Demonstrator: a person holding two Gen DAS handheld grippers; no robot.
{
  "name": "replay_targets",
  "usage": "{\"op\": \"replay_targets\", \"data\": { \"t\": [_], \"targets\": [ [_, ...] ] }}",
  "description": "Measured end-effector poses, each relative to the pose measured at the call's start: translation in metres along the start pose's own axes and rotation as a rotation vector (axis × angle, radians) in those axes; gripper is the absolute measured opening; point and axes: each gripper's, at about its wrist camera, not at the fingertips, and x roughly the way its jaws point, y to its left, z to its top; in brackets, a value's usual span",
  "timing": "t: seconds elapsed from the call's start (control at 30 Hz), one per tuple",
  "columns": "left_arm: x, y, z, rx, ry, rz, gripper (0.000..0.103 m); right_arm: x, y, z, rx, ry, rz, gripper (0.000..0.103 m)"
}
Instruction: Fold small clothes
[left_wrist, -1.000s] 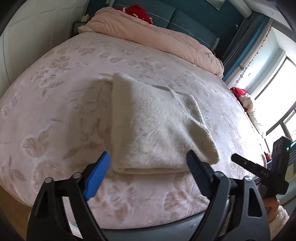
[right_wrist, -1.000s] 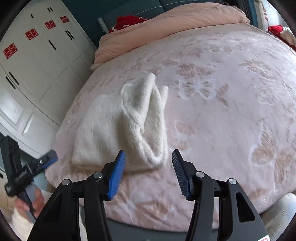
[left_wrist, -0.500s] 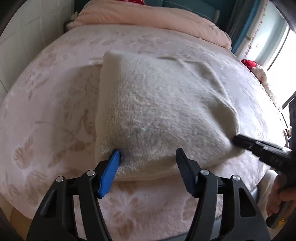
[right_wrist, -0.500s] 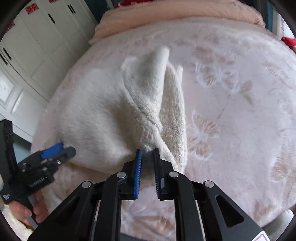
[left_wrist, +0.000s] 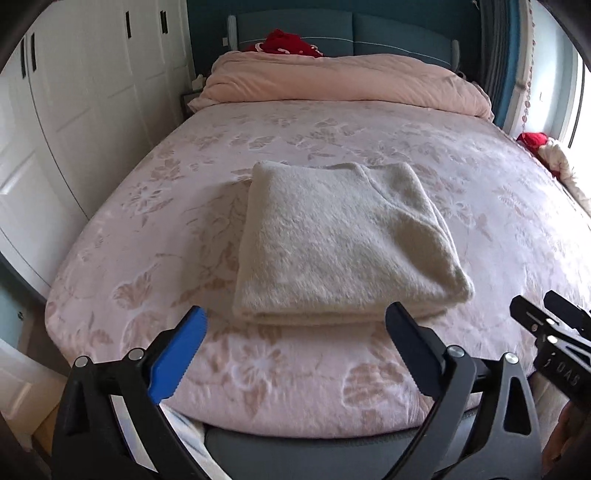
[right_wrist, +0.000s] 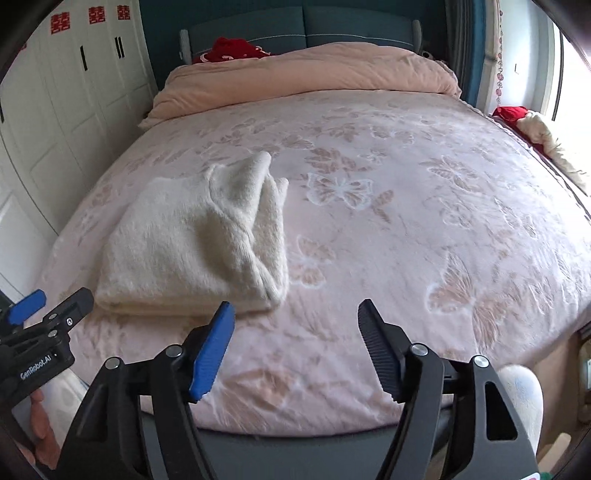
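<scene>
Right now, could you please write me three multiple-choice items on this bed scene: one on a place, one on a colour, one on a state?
1. Where does the folded white garment lie?
A. on the pink bedspread
B. on the floor
C. on the rolled quilt

2. What colour is the headboard?
A. white
B. teal
C. red

3. How does the left gripper stand?
A. clamped on the garment
B. shut on nothing
C. jaws apart, holding nothing

Answers:
1 A, it rests flat on the flowered spread near the foot of the bed.
2 B, teal panels show behind the quilt.
3 C, its jaws are opening, the garment lying beyond them.
</scene>
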Motion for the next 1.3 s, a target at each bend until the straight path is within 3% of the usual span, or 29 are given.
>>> {"op": "replay_targets", "data": {
  "t": [0.23,0.57,1.3],
  "targets": [
    [-0.021,-0.014,-0.020,0.004,-0.011,0.013,0.095,-0.011,-0.009,-0.019,0.038,0.011,0.009,0.073],
    [-0.044,-0.016,-0.034,-0.007,-0.037,0.042,0.095,-0.038,0.004,-0.034,-0.024,-0.043,0.012,0.077],
    [-0.044,-0.015,-0.042,-0.027,-0.035,0.104,0.095,-0.040,0.026,-0.040,-0.076,-0.046,-0.013,0.079]
  ]
}}
